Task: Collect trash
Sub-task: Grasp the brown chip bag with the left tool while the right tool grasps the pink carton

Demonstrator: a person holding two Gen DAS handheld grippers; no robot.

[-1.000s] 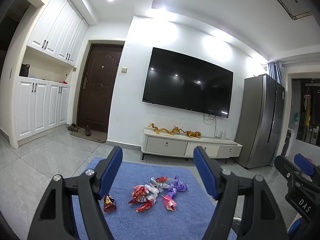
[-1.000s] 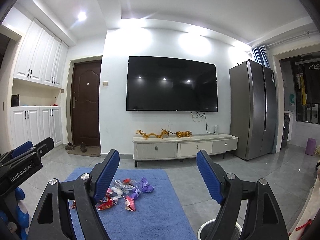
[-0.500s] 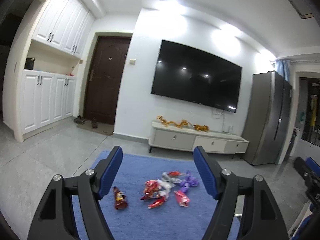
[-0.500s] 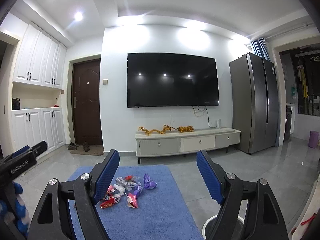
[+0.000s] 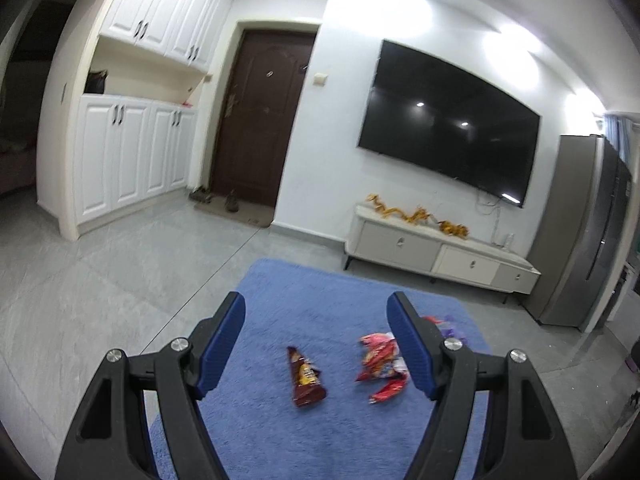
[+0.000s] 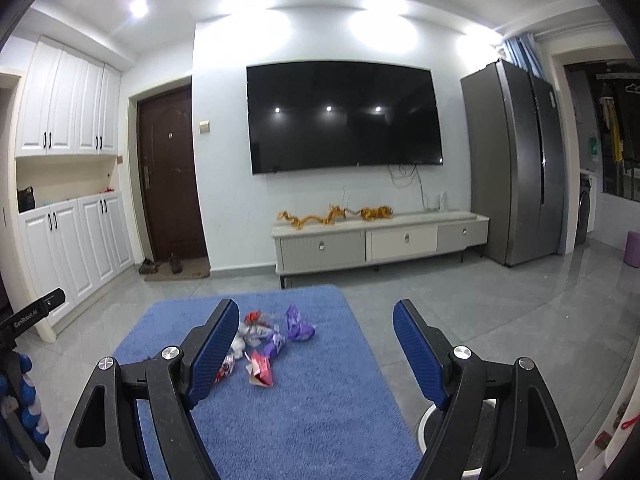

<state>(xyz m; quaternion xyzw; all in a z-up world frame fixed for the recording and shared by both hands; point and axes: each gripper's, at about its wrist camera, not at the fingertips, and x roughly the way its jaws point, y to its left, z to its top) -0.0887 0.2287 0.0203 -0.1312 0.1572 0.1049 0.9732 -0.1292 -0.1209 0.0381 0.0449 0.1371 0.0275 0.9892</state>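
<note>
Several crumpled snack wrappers lie on a blue rug (image 5: 280, 420). A dark brown wrapper (image 5: 305, 376) lies alone, left of a red and white pile (image 5: 380, 364). In the right wrist view the pile (image 6: 260, 340) includes a purple wrapper (image 6: 298, 325) and a red one (image 6: 261, 368). My left gripper (image 5: 318, 344) is open and empty, above and short of the brown wrapper. My right gripper (image 6: 314, 350) is open and empty, short of the pile. A white round bin rim (image 6: 426, 424) shows at the lower right, behind the right finger.
The rug (image 6: 312, 420) lies on grey floor tiles. A white TV cabinet (image 6: 380, 240) stands at the far wall under a wall TV (image 6: 344, 116). A grey fridge (image 6: 516, 160) stands right. White cupboards (image 5: 132, 152) and a brown door (image 5: 260, 120) are left.
The left gripper has swung left and tilted down, closer to the rug; the brown wrapper now sits between its fingers. The right gripper has moved slightly forward. Both stay open.
</note>
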